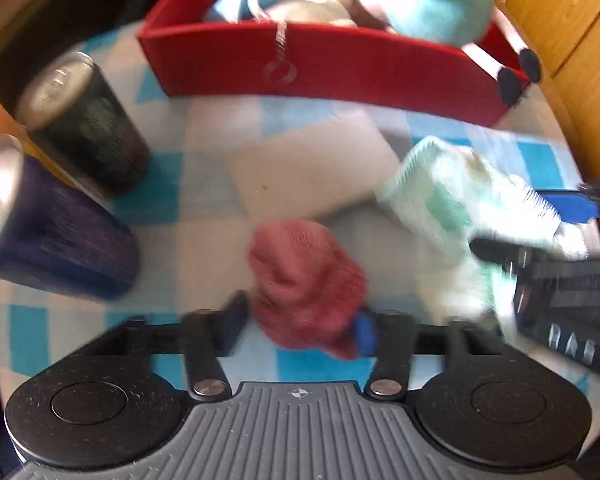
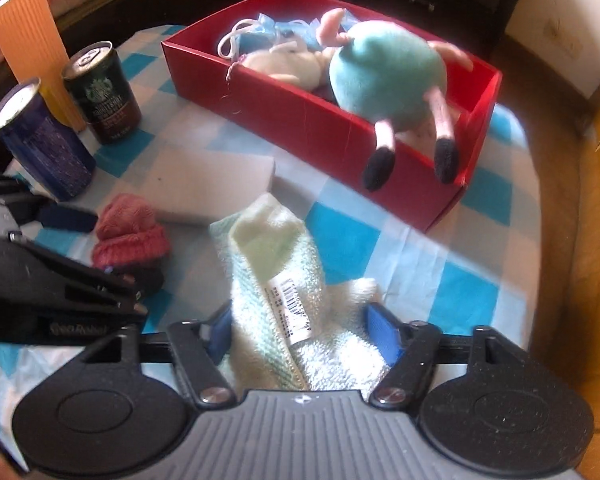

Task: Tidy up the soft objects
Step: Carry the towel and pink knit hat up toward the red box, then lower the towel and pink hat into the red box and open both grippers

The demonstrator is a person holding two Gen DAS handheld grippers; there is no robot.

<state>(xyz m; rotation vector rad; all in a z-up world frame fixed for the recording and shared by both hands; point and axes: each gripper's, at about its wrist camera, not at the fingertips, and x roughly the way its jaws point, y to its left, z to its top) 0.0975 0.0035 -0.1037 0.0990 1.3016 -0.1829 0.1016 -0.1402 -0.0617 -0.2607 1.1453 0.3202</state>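
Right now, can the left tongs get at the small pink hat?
Probably yes: the left tongs already stand open around the pink hat on the tablecloth, with nothing between them.

Left claw (image 1: 300, 326) & right claw (image 2: 302, 334) both tilted steeply down, jaws part open.

The dark can (image 2: 102, 96) standing beside the blue can (image 2: 40, 142) bears the round Starbucks emblem, with "DOUBLESHOT" in pale capitals under it; the smaller lines below are too blurred to read. The white tag (image 2: 290, 308) sewn on the pale green towel (image 2: 276, 280) carries a barcode and a row of small print (digits, it seems, though none can be made out). The black body of the left gripper (image 2: 124, 252), seen from the right wrist view, shows embossed lettering that looks like "GeoRobot", though its first letters are uncertain.
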